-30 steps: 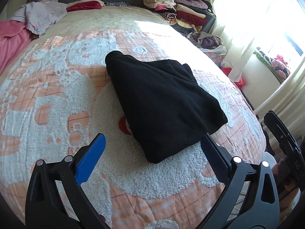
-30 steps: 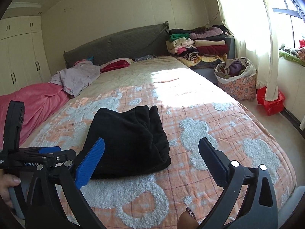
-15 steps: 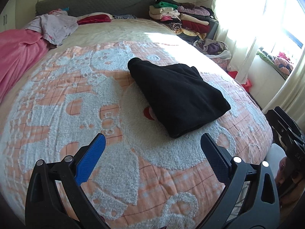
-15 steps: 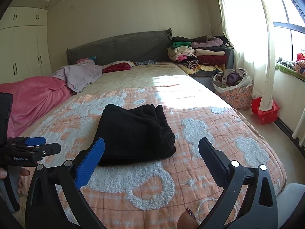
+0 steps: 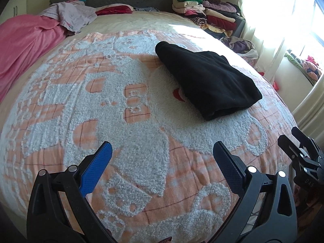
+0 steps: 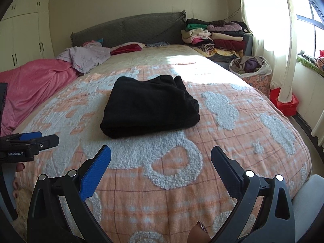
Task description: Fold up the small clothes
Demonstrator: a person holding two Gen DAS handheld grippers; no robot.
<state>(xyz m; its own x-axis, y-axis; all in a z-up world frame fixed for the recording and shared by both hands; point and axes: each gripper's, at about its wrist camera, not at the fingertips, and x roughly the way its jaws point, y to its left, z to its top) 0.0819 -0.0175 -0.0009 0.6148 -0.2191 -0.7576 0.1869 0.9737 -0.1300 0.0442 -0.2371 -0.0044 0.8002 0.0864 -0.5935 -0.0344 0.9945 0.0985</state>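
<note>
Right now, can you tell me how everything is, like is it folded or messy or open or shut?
Black garment: folded, lying flat on the bedspread.
Left gripper: open, holding nothing.
Right gripper: open, holding nothing.
Clothes stack: folded, piled beside the headboard.
Laundry basket: full of loose clothes.
Pink blanket: crumpled.
Lilac garment: unfolded, rumpled.
Wardrobe doors: shut.

Left gripper (image 5: 162,158) and right gripper (image 6: 161,158) sit at the bottom of their frames, jaws spread wide, holding nothing.
</note>
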